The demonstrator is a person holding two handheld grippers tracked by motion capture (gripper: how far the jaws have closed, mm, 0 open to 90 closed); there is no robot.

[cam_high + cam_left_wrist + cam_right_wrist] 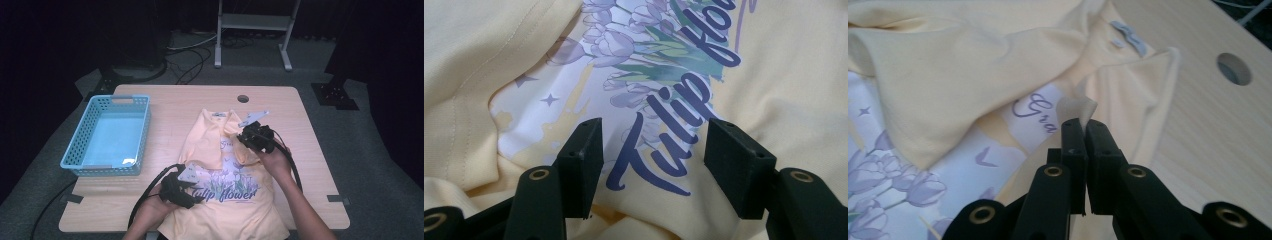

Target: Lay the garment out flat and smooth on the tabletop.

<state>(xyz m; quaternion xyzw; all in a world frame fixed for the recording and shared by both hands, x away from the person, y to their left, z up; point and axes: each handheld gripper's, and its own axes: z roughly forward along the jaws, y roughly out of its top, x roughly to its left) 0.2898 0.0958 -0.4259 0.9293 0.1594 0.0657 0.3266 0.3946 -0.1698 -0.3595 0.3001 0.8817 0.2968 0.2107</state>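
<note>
My right gripper [1083, 125] pinching yellow T-shirt [210, 145] fold at its 12 o'clock; my left gripper [651, 145] gaping over "Tulip flower" print [674, 125], grasping nothing.

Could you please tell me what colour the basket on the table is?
The basket is light blue, seen best in the high view.

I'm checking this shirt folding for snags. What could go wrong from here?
The right gripper pinches only a thin tip of the yellow shirt, so the cloth may slip out when pulled. The left gripper hovers open above the print, holding nothing down, so the whole shirt could drag across the table instead of folding.
</note>
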